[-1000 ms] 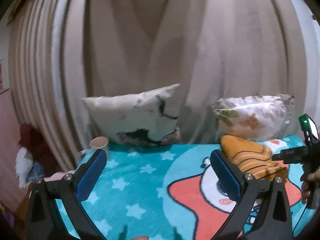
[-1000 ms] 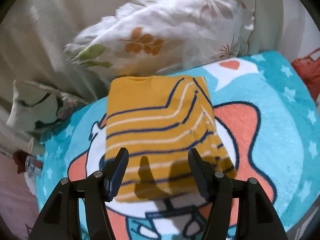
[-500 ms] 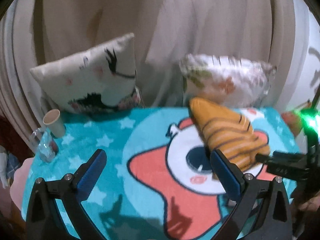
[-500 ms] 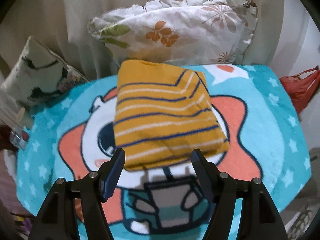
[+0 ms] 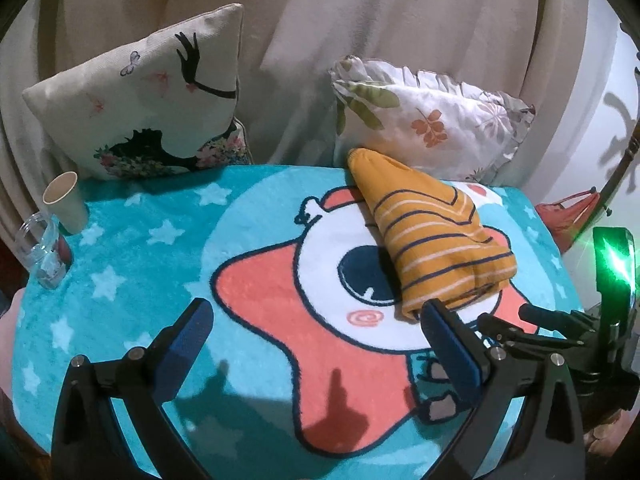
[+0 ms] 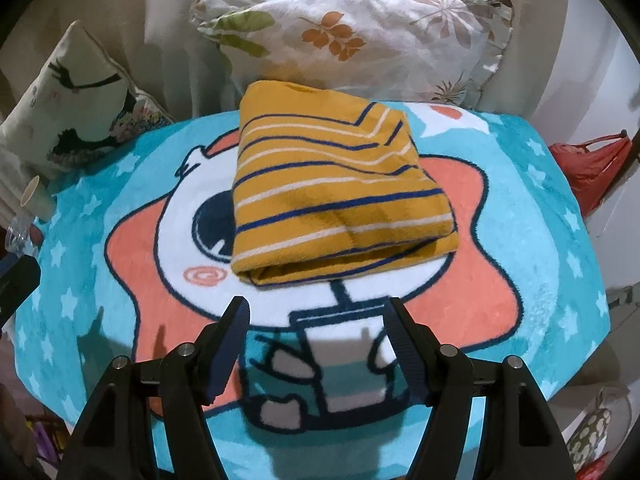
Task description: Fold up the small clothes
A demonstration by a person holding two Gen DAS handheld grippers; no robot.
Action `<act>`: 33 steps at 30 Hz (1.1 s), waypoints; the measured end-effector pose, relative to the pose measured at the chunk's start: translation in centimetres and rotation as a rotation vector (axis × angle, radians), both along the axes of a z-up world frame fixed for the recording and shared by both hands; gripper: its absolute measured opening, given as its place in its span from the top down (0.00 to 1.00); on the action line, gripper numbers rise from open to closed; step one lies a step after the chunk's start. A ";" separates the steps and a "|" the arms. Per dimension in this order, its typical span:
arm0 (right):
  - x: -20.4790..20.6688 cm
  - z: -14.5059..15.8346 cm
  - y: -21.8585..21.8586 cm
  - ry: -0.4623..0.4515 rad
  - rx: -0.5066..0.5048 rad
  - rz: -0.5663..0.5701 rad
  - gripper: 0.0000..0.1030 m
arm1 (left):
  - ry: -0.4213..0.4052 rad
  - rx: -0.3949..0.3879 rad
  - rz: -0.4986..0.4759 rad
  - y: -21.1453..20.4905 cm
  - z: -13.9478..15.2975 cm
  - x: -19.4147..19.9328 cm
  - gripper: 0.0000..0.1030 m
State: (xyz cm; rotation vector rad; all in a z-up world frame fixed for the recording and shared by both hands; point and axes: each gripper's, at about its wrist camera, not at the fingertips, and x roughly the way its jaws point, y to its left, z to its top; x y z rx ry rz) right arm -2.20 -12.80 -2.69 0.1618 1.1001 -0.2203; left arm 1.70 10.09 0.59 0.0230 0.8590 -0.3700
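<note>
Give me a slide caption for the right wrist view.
Folded yellow striped shirt lying on the cartoon star blanket, with the open right tool empty just short of it.

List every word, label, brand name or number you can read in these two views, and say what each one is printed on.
None: no readable text in either view.
Striped yellow garment: stripes only, no label showing.
Star blanket: cartoon drawing and stars, no lettering.
Eyelash cushion and leaf cushion: pictures only.
Paper cup: plain.
Clear container beside the cup: too small and blurred to tell.
</note>
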 end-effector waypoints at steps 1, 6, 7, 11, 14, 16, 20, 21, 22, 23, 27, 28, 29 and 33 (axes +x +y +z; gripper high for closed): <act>0.0 -0.1 0.2 0.001 -0.002 0.005 0.28 | -0.001 0.001 0.003 0.1 0.0 0.0 0.00; 0.7 -0.4 1.4 0.011 -0.009 0.034 0.28 | 0.009 0.001 0.030 0.9 -0.1 0.1 0.00; 0.8 -0.4 1.6 0.013 -0.010 0.041 0.28 | 0.011 0.004 0.037 1.0 -0.1 0.1 0.00; 1.4 -0.5 2.3 0.018 -0.016 0.066 0.28 | 0.020 0.011 0.057 1.3 -0.3 0.2 0.00; 1.6 -0.5 2.7 0.020 -0.018 0.080 0.28 | 0.022 0.013 0.061 1.3 -0.3 0.2 0.00; 1.7 -0.6 2.8 0.021 -0.017 0.090 0.27 | 0.023 0.014 0.061 1.3 -0.3 0.2 0.00; 1.7 -0.6 2.7 0.020 -0.017 0.093 0.27 | 0.022 0.016 0.058 1.0 -0.3 0.1 0.00; 1.6 -0.6 2.6 0.019 -0.017 0.092 0.27 | 0.022 0.019 0.056 0.7 -0.3 0.1 0.00; 1.6 -0.6 2.4 0.017 -0.015 0.088 0.27 | 0.023 0.022 0.054 0.5 -0.4 0.0 0.00; 1.5 -0.6 2.2 0.015 -0.013 0.083 0.27 | 0.025 0.023 0.052 0.2 -0.4 0.0 0.00; 1.2 -0.6 0.9 0.011 -0.006 0.066 0.27 | 0.031 0.029 0.048 -0.7 -0.5 -0.1 0.00; 1.2 -0.6 0.6 0.009 -0.005 0.060 0.27 | 0.034 0.030 0.047 -1.0 -0.5 -0.1 0.00; 1.1 -0.6 0.2 0.008 -0.003 0.055 0.27 | 0.037 0.031 0.046 -1.3 -0.5 -0.1 0.00; 0.8 -0.7 -1.2 0.007 0.006 0.041 0.27 | 0.048 0.035 0.044 -2.4 -0.6 -0.3 0.00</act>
